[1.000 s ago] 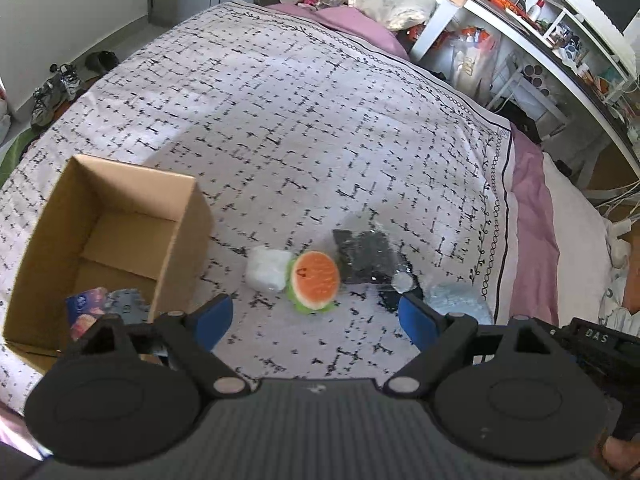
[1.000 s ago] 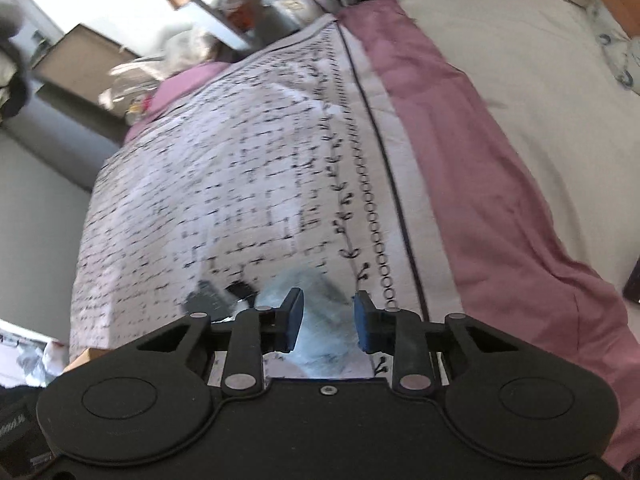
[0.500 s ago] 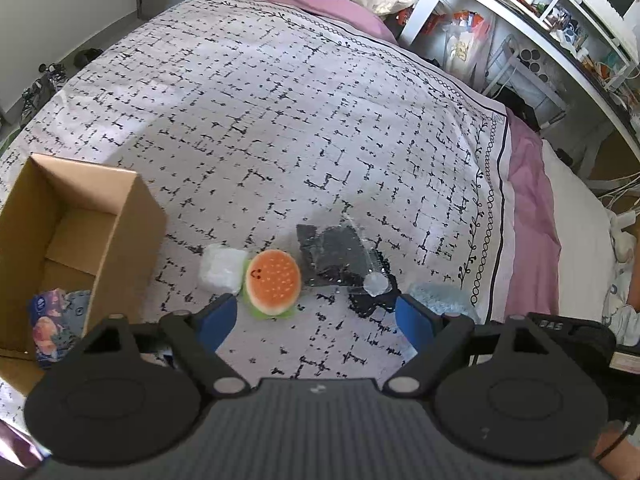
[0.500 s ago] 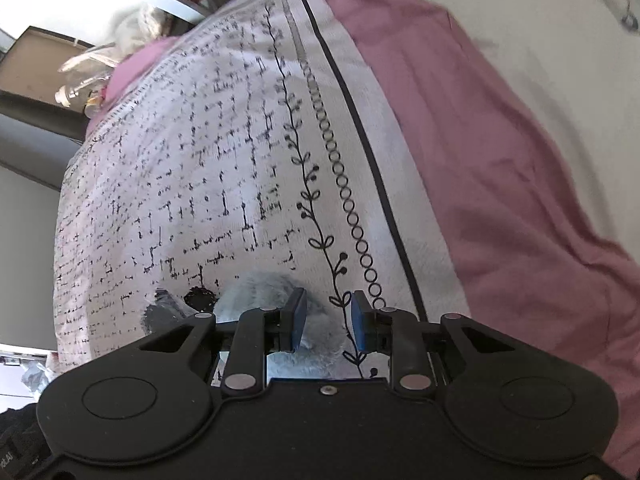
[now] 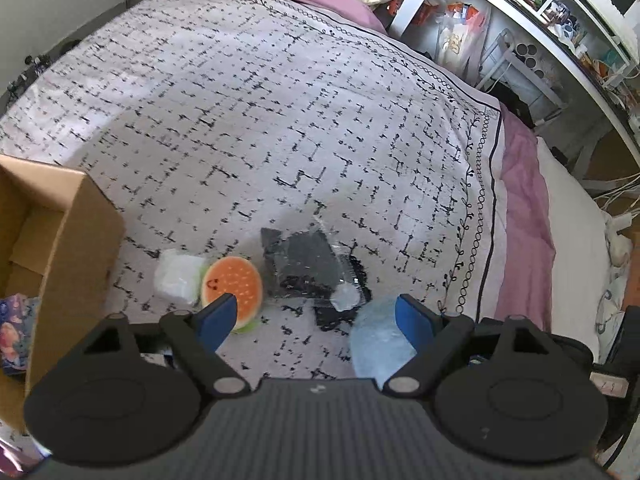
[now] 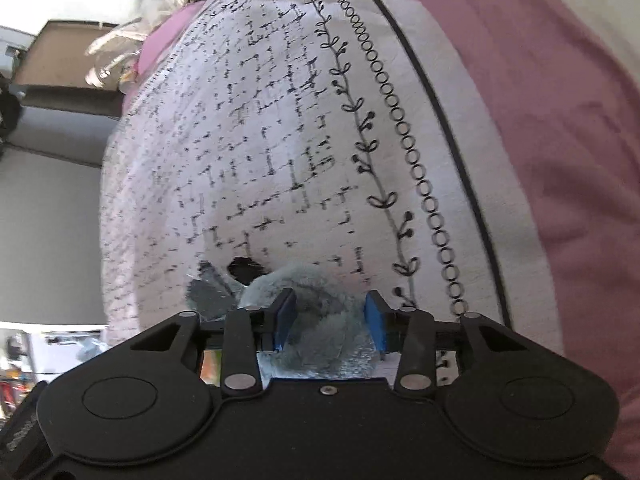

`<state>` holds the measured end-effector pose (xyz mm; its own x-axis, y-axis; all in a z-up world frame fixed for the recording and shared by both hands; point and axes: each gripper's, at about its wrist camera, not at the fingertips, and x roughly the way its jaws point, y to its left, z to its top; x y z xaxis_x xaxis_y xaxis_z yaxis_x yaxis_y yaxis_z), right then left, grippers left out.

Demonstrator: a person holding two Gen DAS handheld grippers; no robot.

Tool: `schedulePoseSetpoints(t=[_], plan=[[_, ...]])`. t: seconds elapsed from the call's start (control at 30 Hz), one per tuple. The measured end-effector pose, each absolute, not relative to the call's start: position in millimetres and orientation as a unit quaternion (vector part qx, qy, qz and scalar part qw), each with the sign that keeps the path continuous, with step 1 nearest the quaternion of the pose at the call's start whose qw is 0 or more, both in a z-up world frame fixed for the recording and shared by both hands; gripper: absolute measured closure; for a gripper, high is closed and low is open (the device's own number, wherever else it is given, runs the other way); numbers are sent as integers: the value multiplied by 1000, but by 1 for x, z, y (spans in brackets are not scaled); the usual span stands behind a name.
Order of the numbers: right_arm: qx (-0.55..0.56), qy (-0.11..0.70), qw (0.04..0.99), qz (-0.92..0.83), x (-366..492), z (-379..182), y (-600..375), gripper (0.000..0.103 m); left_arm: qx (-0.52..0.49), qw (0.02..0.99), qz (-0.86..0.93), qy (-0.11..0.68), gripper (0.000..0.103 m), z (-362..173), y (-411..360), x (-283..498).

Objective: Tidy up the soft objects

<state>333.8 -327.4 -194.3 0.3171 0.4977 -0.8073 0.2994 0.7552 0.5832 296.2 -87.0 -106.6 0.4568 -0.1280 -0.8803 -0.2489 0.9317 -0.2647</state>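
A pale blue fluffy plush (image 6: 320,332) lies on the black-and-white patterned bedspread (image 6: 260,140) near its bordered edge, between the blue pads of the right gripper (image 6: 330,320), whose jaws are opening around it; whether the pads press on it I cannot tell. Its shape is rounded, with no clear long axis or heading. The left gripper (image 5: 316,318) hangs released, jaws wide, over a burger-shaped plush (image 5: 234,280), a white soft block (image 5: 176,276) and a dark bagged item (image 5: 308,268). A cardboard box (image 5: 76,248) stands at left.

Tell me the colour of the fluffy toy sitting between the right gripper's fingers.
Pale blue-grey. The fluffy toy shows best in the right wrist view.
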Motion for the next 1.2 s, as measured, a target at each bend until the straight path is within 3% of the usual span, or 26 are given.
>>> schedulePoseSetpoints(t=[0.2, 0.43, 0.6, 0.73, 1.03, 1.2], plan=[[356, 585, 724, 78, 337, -201, -329, 79, -194, 826, 20, 529, 21, -118, -94, 301], [354, 592, 719, 84, 338, -202, -327, 81, -214, 806, -6, 552, 42, -138, -108, 305], [350, 599, 714, 92, 339, -201, -324, 81, -220, 795, -8, 565, 45, -154, -113, 305], [346, 610, 706, 98, 339, -202, -323, 78, -243, 781, 2, 576, 68, -167, -110, 305], [308, 625, 711, 93, 337, -200, -306, 75, -257, 784, 9, 565, 73, -169, -104, 303], [300, 617, 722, 88, 333, -194, -300, 84, -262, 783, 6, 563, 74, -164, -102, 300]])
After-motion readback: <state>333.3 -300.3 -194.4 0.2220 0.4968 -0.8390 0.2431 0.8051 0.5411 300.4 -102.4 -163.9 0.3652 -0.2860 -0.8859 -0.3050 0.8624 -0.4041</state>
